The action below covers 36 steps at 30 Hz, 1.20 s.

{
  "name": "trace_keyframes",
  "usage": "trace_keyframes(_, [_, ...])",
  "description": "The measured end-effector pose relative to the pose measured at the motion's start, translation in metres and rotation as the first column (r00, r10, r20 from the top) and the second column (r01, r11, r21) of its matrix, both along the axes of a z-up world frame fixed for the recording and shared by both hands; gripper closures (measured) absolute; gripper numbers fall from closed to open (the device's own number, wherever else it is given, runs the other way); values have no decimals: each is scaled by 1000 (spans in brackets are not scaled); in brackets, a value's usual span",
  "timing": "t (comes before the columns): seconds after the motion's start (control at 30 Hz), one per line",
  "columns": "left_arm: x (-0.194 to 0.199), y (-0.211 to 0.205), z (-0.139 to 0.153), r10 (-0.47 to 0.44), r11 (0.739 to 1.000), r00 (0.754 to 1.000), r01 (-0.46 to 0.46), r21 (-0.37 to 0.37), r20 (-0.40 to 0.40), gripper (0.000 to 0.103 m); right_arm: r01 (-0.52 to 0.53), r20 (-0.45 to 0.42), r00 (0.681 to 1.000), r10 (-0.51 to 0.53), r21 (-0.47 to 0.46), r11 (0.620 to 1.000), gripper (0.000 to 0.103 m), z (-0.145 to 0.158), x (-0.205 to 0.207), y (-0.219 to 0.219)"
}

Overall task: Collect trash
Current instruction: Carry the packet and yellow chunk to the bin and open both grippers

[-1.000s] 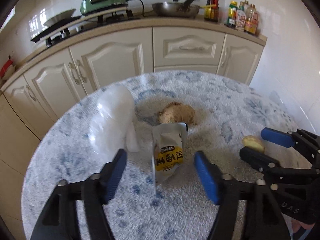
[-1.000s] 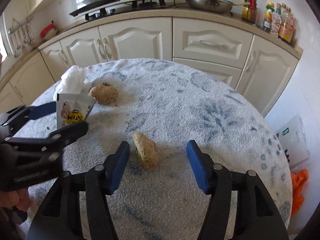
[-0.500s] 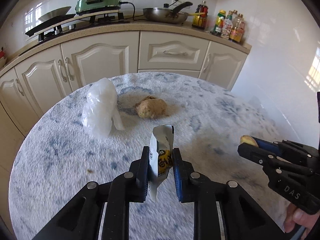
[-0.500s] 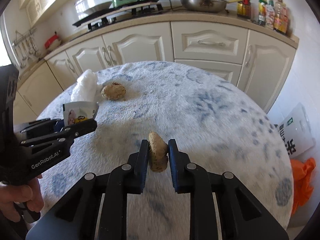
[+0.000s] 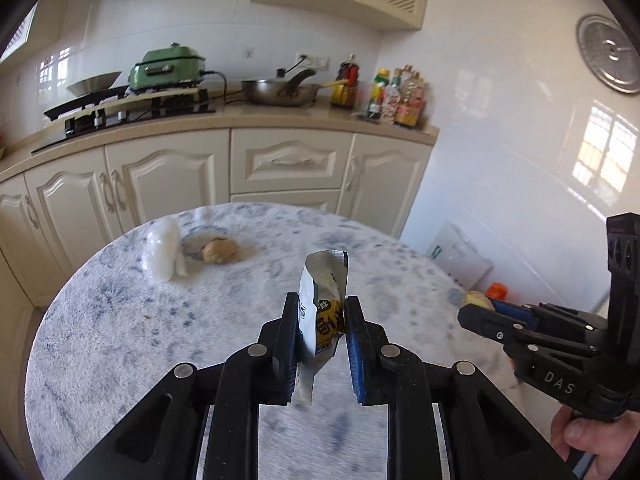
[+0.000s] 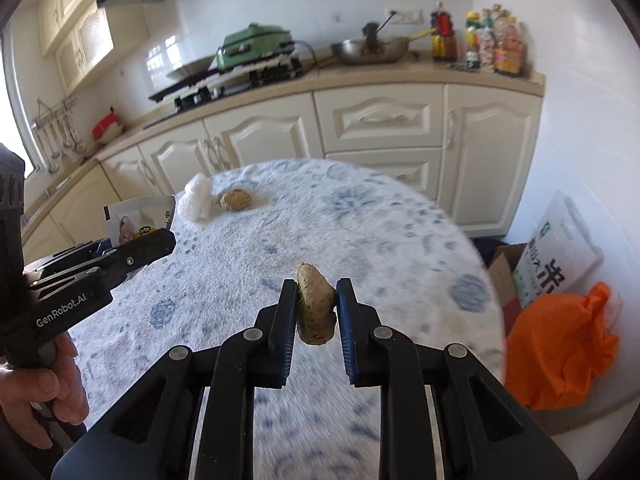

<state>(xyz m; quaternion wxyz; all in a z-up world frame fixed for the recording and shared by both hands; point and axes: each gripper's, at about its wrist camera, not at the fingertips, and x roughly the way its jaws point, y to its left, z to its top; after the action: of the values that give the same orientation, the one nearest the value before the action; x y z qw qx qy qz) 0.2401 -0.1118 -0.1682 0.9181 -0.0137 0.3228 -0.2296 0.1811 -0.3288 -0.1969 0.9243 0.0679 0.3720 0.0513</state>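
Observation:
My left gripper [image 5: 322, 320] is shut on an empty snack packet [image 5: 325, 292], white and silver with a yellow label, and holds it above the round table [image 5: 120, 340]. My right gripper [image 6: 316, 304] is shut on a tan food scrap [image 6: 315, 306] and holds it above the table [image 6: 360, 220]. The left gripper with the packet [image 6: 140, 220] also shows at the left of the right wrist view. A crumpled clear plastic bag [image 5: 162, 250] and a brown lump of food [image 5: 219, 251] lie at the table's far side.
An orange bag [image 6: 560, 344] sits on the floor right of the table, beside a cardboard box [image 6: 502, 276] and a white printed bag [image 6: 560, 256]. Cream cabinets [image 5: 180, 176] and a counter with a stove, a pan and bottles stand behind the table.
Both grippers went from open around their items to shut on them, then lifted them off the table. The view has risen and pulled back from the table.

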Motion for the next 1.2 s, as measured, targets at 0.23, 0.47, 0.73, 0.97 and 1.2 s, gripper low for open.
trace_keyframes(0.23, [-39,-27,20,-79,996,995,81,-36,57,86,81,91,992,-82,18,997,83,36,-46,-39])
trace_keyframes(0.47, [-69,-73,34,-188,980,978,194,-54,92,86,209,145,967,-211,26,978,83,55,-85,-94])
trace_keyframes(0.73, [-88,-134,41,-310,948,946,315,-49,93,86,357,161,920,-358,40,933,83,60,-128,-161])
trace_keyframes(0.97, [-90,-204,30,-406,913,913,407,-25,34,85,477,113,870,-480,56,877,83,36,-158,-218])
trace_keyframes(1.2, [-78,-281,-16,-464,883,879,469,26,-112,86,554,-24,832,-554,86,828,83,-22,-166,-268])
